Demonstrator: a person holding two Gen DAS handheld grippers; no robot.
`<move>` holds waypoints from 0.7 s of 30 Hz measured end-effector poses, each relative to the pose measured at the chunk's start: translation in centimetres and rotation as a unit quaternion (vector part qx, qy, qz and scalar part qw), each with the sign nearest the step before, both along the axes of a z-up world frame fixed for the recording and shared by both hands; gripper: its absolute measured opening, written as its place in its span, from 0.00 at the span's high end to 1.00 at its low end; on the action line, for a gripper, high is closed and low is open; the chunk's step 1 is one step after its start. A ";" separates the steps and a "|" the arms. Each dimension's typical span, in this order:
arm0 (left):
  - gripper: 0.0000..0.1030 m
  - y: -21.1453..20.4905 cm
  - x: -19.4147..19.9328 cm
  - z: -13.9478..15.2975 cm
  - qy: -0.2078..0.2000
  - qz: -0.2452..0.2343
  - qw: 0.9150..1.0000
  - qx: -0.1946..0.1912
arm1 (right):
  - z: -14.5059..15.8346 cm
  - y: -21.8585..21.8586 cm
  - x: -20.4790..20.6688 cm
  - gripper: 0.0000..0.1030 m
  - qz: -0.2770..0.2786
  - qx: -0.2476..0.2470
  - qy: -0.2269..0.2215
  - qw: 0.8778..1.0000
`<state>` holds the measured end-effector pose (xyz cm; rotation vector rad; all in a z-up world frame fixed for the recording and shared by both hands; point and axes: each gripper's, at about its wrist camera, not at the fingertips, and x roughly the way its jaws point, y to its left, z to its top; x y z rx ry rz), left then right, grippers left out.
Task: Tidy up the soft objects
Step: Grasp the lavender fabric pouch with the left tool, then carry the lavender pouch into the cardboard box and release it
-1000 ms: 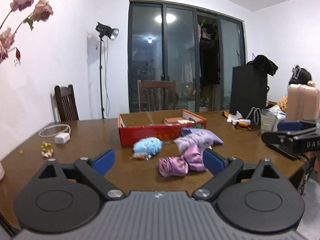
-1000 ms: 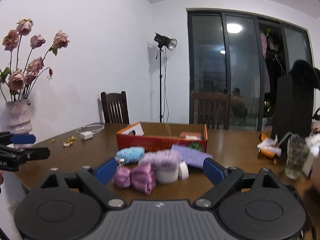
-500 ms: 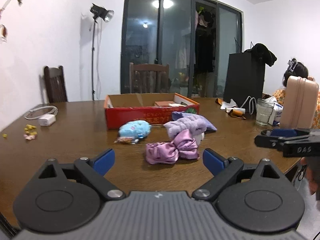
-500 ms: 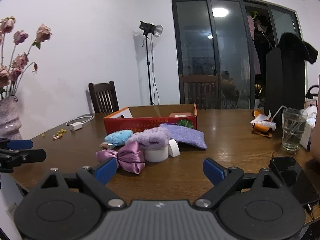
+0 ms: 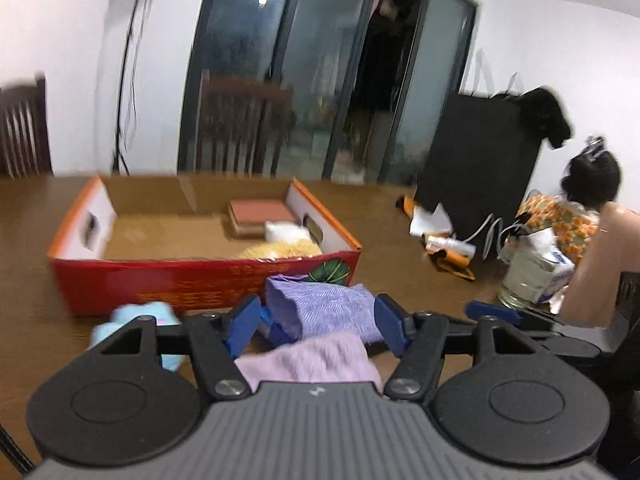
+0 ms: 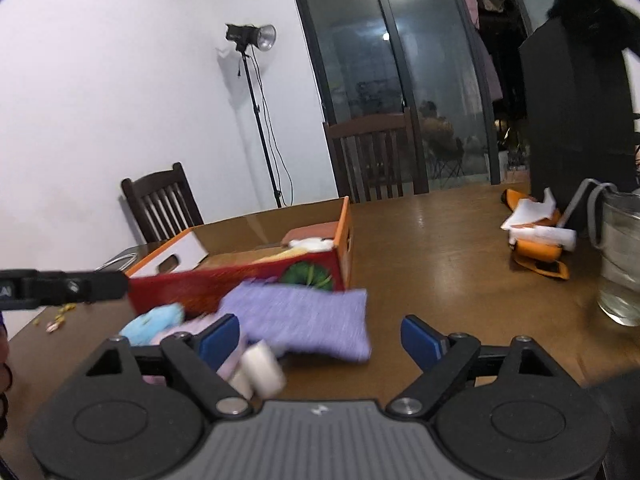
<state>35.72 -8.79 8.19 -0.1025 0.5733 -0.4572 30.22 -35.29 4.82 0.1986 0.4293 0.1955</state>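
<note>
Both grippers moved in, left gripper (image 5: 316, 326) closing around the soft purple knit cloth (image 5: 324, 310), right gripper (image 6: 320, 338) closing, empty.

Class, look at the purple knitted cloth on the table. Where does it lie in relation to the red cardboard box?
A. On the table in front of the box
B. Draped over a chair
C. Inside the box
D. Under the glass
A: the purple knitted cloth lies on the table, just in front of the red cardboard box.
</note>
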 end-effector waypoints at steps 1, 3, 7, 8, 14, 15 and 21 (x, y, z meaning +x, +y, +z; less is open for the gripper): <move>0.44 -0.6 1.7 -0.6 0.023 0.008 1.000 0.002 | -0.1 -0.2 1.8 0.18 0.004 0.003 0.011 1.000; 0.52 -1.4 4.3 -2.1 0.067 0.019 0.998 0.005 | -0.6 -0.5 5.6 0.22 0.015 0.010 0.038 0.999; 0.54 -1.7 6.9 -4.8 0.140 0.020 0.990 -0.012 | -2.1 -0.1 9.8 0.24 0.017 0.004 0.075 0.997; 0.57 -1.6 7.4 -5.4 0.156 0.020 0.987 -0.018 | -2.6 0.0 10.4 0.25 0.019 0.002 0.082 0.996; 0.72 -1.3 7.5 -6.2 0.157 0.028 0.987 -0.036 | -4.2 0.6 11.2 0.32 0.047 0.003 0.096 0.994; 0.73 -1.3 7.4 -6.1 0.154 0.028 0.987 -0.035 | -4.3 0.7 11.2 0.37 0.052 0.005 0.096 0.994; 0.81 -1.7 6.5 -5.0 0.134 0.028 0.990 -0.022 | -4.1 0.9 10.6 0.60 0.074 0.020 0.089 0.993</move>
